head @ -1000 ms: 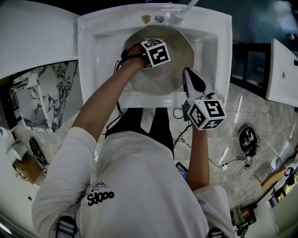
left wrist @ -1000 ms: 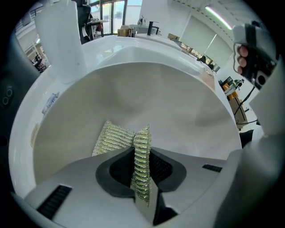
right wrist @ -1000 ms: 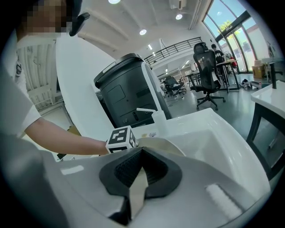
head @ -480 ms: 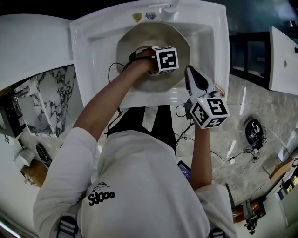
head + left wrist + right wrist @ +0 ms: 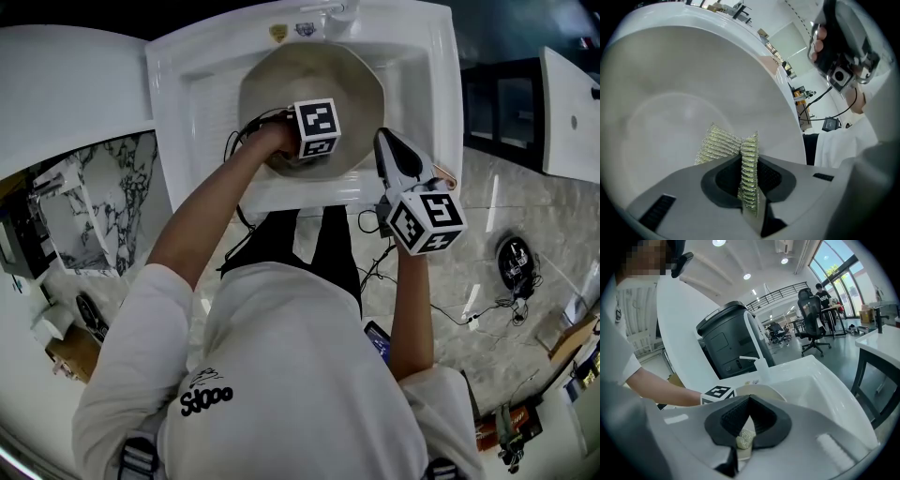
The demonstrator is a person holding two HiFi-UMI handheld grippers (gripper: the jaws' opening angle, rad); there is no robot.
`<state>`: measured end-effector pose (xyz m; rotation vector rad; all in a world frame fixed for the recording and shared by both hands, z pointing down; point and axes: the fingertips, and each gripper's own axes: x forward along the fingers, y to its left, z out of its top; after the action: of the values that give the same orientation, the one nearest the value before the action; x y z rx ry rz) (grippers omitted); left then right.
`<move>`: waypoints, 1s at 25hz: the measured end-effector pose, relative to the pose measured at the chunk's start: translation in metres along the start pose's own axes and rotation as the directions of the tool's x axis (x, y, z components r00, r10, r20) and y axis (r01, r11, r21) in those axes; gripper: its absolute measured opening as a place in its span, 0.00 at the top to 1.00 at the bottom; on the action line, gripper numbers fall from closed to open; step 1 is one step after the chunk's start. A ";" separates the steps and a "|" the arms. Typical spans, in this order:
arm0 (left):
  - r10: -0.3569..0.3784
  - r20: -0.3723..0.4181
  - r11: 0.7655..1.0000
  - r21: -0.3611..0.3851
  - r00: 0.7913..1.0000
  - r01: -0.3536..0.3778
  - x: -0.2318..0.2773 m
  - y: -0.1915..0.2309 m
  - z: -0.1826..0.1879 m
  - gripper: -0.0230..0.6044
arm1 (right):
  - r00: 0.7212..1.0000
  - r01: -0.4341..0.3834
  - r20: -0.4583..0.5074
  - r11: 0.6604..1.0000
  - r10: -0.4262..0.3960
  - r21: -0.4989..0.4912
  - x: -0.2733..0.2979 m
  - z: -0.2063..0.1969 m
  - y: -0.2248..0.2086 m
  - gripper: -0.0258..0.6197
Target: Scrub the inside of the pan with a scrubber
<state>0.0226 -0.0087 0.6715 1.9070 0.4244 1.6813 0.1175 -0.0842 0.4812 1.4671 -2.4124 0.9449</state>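
The pan sat in the white sink, at 12 o'clock in the head view. The left gripper was down inside the pan, near its 6 o'clock side. Its jaws were squeezed tight on the yellow mesh scrubber, which touched the pan's wall. So the scrubbing looked to be going on, not finished.

The pan's inside looked pale, with no dirt showing, so it was hard to say how much was left. The right gripper was at the pan's 3 o'clock edge, with its jaw tips together. A small yellow lump showed in the gap behind the tips, too small to name. From above, the hand and cube hid the scrubber.
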 end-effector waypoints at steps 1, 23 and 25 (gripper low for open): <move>-0.002 0.018 1.000 -0.014 1.000 0.002 0.000 -0.001 -0.001 0.86 | 1.000 -0.002 -0.004 1.000 0.002 -0.005 -0.002 0.000 0.001 0.95; -0.127 0.439 0.991 0.014 0.890 0.135 -0.091 -0.057 0.012 0.86 | 0.999 -0.032 -0.009 0.947 0.031 -0.320 -0.059 0.069 0.031 0.95; 0.000 0.530 1.000 -0.015 0.848 0.010 -0.113 -0.048 0.013 0.86 | 0.999 -0.026 0.008 0.935 0.031 -0.354 -0.059 0.081 0.035 0.95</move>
<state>0.0225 -0.0379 0.5510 2.2428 0.1885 1.0703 0.1323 -0.0777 0.3764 1.3109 -2.4554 0.4680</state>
